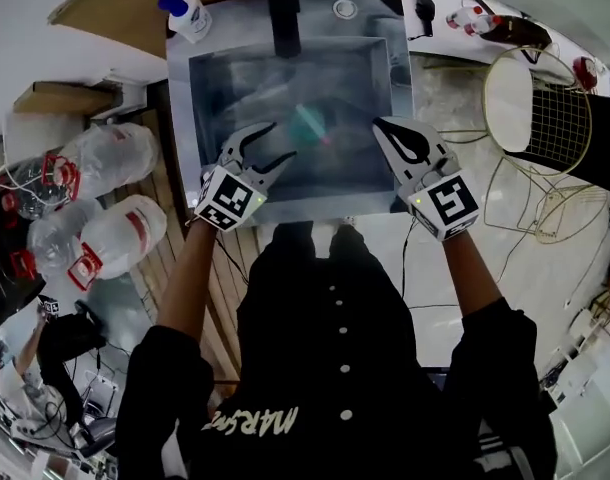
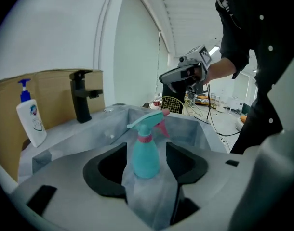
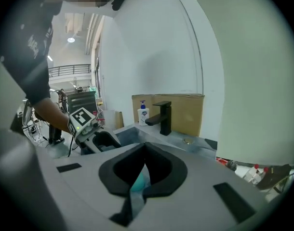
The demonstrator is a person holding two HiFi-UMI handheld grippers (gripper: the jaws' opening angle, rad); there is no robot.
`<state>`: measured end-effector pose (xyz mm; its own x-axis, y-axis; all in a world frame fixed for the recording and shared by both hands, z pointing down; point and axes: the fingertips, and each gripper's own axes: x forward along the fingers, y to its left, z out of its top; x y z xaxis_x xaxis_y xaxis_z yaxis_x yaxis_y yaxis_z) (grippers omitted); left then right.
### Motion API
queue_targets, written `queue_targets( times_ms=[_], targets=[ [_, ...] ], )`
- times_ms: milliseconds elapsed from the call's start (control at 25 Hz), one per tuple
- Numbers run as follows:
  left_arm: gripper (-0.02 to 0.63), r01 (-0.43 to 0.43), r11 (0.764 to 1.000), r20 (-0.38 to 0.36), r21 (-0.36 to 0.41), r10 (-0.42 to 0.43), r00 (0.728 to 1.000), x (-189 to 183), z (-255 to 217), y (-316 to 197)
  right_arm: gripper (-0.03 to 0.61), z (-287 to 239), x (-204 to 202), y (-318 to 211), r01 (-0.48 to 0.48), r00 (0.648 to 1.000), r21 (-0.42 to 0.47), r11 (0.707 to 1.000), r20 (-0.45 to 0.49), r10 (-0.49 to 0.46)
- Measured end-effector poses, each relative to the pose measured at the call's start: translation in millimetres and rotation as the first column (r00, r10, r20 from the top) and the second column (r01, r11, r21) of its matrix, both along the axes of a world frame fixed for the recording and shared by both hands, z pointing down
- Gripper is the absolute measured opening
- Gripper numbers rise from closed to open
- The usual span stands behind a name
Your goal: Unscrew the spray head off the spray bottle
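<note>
A teal spray bottle [image 2: 146,158] stands upright in the grey sink [image 1: 285,203], with a teal spray head [image 2: 148,121], a pink collar and a pink trigger. In the head view the bottle [image 1: 310,124] is a blurred teal patch between the two grippers. My left gripper [image 2: 146,146] is open; the bottle shows between its black pads, and neither pad touches it. The left gripper [image 1: 268,144] hangs over the sink's left half. My right gripper [image 3: 144,146] is shut with nothing in it, and it hovers over the sink's right side [image 1: 387,128]. Below its closed jaws a bit of the bottle [image 3: 139,182] shows.
A black faucet [image 1: 281,8] stands at the sink's back edge, with a white pump soap bottle [image 1: 188,15] to its left. Big clear water jugs [image 1: 110,158] lie on the floor at the left. A wire basket chair [image 1: 545,118] stands at the right.
</note>
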<state>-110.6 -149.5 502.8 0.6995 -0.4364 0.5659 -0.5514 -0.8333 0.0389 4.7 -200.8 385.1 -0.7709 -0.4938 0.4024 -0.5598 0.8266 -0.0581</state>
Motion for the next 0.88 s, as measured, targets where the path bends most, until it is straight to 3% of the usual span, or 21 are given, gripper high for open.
queue_targets(
  times_ms=[360,640,880],
  targets=[
    [0.341,-0.126,0.989,0.060,-0.083,0.132,0.990,23.9,74.2,-14.7,0.012,26.6,-19.5,-7.5,-0.009,0.999,-0.053,0.999,0.032,0.010],
    [0.375,-0.127,0.986,0.072,-0.109,0.135,0.988,35.5,115.5,-24.4,0.012,41.9,-28.4,-12.8,-0.008,0.999,-0.081,0.997,0.040,0.011],
    [0.396,-0.154,0.980,0.038,-0.129,0.160,0.986,48.5,135.3,-27.4,0.012,50.0,-36.0,-19.8,-0.024,0.997,-0.111,0.994,0.066,0.032]
  ],
)
